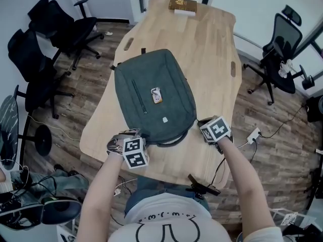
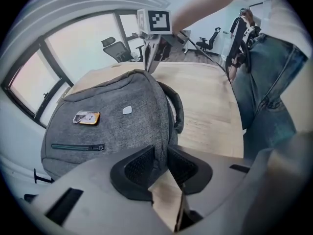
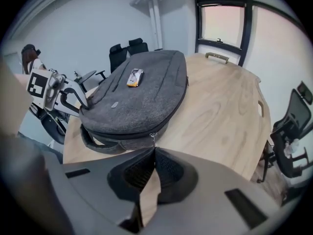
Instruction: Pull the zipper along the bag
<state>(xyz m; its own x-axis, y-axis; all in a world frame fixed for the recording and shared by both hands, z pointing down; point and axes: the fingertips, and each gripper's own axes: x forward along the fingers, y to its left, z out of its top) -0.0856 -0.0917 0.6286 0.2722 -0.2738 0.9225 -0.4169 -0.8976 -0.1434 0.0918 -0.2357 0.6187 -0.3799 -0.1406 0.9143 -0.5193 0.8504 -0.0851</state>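
Pinches the small metal zipper pull [image 3: 153, 137] tight in the right hand-held gripper [image 3: 154, 151], at the lower-right corner of the grey fabric backpack [image 1: 151, 97] lying mid-frame on the pale wooden bench [image 1: 212, 49]. Clamps its lower-left fabric with the left hand-held gripper [image 2: 161, 155]. Probably calls for dragging up the right-hand seam, toward frame top.

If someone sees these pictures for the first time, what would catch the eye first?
A grey backpack lies flat on the wooden table. At its near edge, the left gripper pinches the fabric, and the right gripper has its jaws shut on the zipper pull.
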